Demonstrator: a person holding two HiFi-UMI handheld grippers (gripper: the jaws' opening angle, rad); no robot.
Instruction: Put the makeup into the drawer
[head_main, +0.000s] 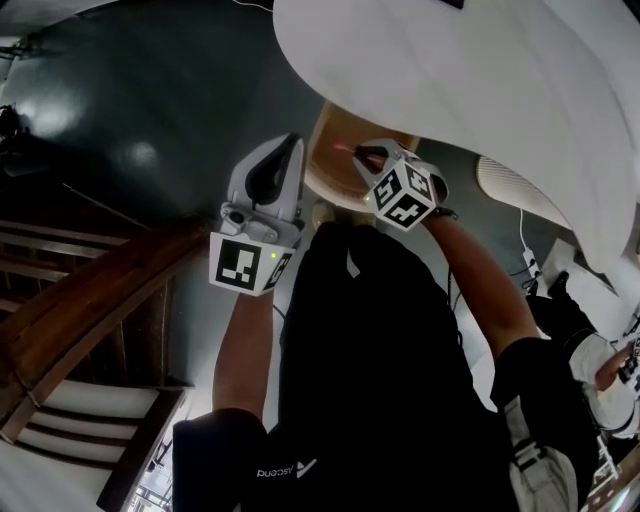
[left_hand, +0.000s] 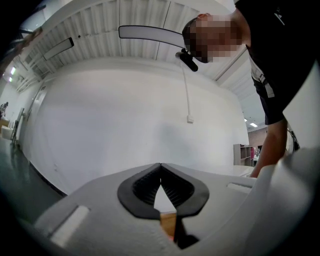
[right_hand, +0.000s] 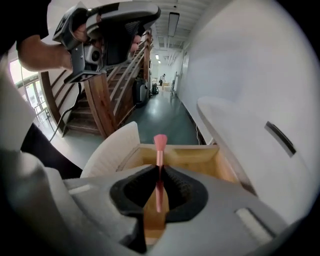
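Pinching a pink makeup brush (right_hand: 160, 150) by its handle, the right gripper (right_hand: 159, 170) has its fingers (right_hand: 137, 189) closed on it, and the bristle head sticks out past the tips toward the open wooden drawer (right_hand: 200, 156). The left gripper (left_hand: 160, 169) sits apart from the drawer, fingers (left_hand: 142, 189) meeting at the tips with nothing between them

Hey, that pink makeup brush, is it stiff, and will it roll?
The makeup brush is likely stiff: its thin handle stands straight out of the right gripper. Slim and seemingly round, it probably rolls. Its soft head may splay.
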